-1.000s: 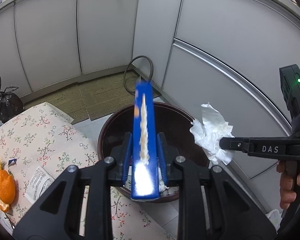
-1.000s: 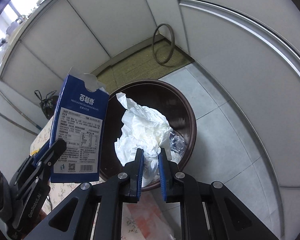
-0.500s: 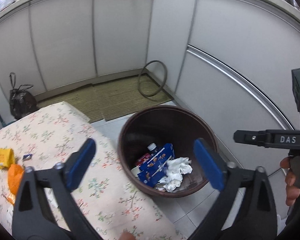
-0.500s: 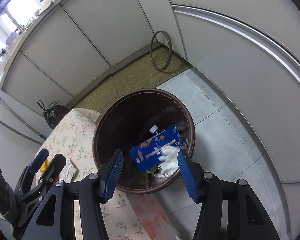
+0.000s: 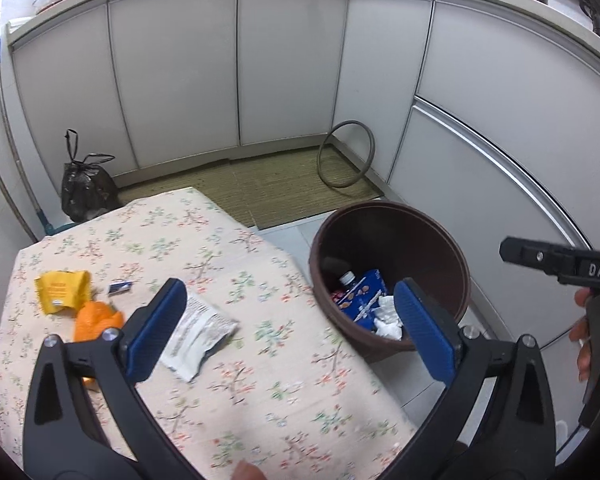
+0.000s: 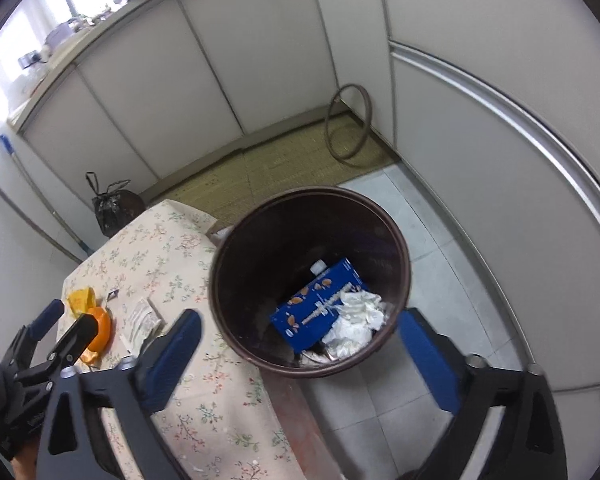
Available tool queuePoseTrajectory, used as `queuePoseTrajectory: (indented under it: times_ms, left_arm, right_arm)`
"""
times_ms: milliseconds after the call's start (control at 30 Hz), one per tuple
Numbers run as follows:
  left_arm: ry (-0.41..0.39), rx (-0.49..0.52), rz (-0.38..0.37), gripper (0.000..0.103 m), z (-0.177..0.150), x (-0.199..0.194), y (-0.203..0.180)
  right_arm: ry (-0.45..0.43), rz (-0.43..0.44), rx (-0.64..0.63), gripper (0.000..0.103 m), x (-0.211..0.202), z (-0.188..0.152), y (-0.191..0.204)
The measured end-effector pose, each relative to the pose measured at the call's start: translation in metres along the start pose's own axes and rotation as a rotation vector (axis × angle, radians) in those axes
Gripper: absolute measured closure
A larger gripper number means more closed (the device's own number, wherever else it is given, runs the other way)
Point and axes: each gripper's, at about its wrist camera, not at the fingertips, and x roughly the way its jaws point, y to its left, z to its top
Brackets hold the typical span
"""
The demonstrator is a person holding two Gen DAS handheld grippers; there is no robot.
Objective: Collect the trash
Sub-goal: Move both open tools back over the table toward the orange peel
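A dark brown trash bin [image 5: 392, 216] [image 6: 312, 196] stands on the floor beside the table. Inside lie a blue carton [image 6: 320, 304] [image 5: 362, 294] and crumpled white tissue [image 6: 354, 318] [image 5: 386, 318]. On the floral tablecloth [image 5: 228, 392] lie a white printed wrapper [image 5: 198, 334] [image 6: 142, 320], an orange peel [image 5: 96, 320] [image 6: 100, 328], a yellow packet [image 5: 62, 290] [image 6: 80, 300] and a small blue scrap [image 5: 119, 288]. My left gripper [image 5: 292, 330] is open and empty over the table's right part. My right gripper [image 6: 298, 354] is open and empty above the bin's near rim.
White cabinet doors [image 5: 172, 88] line the back and right. A black rubbish bag [image 5: 86, 188] sits on the floor at the left by a mop handle [image 5: 4, 112]. A woven mat [image 5: 260, 188] and a ring-shaped hoop [image 5: 346, 154] lie behind the bin.
Both grippers opened: the blue carton and the white tissue dropped into the bin. Both grippers have since drawn back, the left swinging left over the table.
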Motion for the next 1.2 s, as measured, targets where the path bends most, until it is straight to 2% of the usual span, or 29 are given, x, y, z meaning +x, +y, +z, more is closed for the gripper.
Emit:
queuePoseTrajectory:
  times_ms: [67,233,467,633,833,967,1100,1200]
  left_arm:
    - [0.021,0.006,-0.002,0.0,-0.002,-0.004,0.008]
    - [-0.001,0.031,0.03,0.0,-0.01,-0.025,0.029]
    - [-0.004,0.008,0.059,0.0,-0.022,-0.05,0.068]
    - [-0.012,-0.065,0.079,0.0,-0.031,-0.064,0.112]
    - [0.031,-0.159,0.163,0.0,-0.041,-0.064,0.171]
    - [0.1,-0.219,0.195,0.0,-0.055,-0.054,0.206]
    - [0.179,-0.258,0.181,0.0,-0.066,-0.029,0.226]
    - [0.212,-0.29,0.133,0.0,-0.069,-0.008,0.238]
  right_arm:
    - [-0.015,-0.021,-0.035,0.0,-0.003,-0.001,0.011]
    - [-0.026,-0.047,-0.138,0.0,-0.004,-0.008,0.045]
    - [0.013,-0.004,-0.237,0.0,0.004,-0.021,0.094]
    - [0.035,0.023,-0.278,0.0,0.012,-0.03,0.122]
    - [0.079,0.052,-0.3,0.0,0.033,-0.037,0.155]
    - [0.105,0.063,-0.289,0.0,0.048,-0.038,0.172]
    - [0.13,0.08,-0.267,0.0,0.064,-0.04,0.187]
    - [0.158,0.088,-0.251,0.0,0.079,-0.041,0.197]
